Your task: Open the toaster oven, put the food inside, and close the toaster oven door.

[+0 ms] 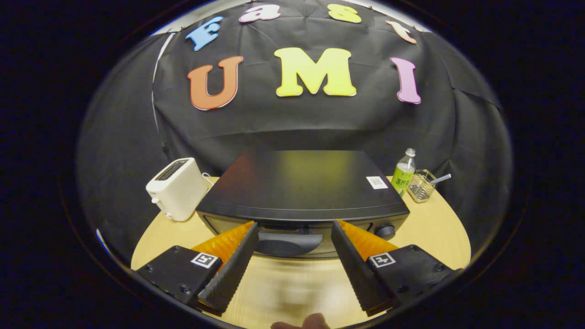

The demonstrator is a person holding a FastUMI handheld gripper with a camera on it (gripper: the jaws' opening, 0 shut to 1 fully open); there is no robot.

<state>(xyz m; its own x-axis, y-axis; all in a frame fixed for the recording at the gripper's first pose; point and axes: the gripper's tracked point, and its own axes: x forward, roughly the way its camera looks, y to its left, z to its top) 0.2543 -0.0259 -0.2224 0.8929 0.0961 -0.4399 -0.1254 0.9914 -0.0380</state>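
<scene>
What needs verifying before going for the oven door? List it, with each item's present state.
1. Hand-held gripper open: ok, fingers spread wide with nothing between them.
2. Fingers aimed at the toaster oven front: ok, it sits just ahead of them.
3. Door shut: cannot tell, the front is seen from steeply above.
4. Door handle located: cannot tell.
5. Path on the table free: ok, white toaster and green bottle stand off to the sides.
6. Food located: cannot tell.
</scene>
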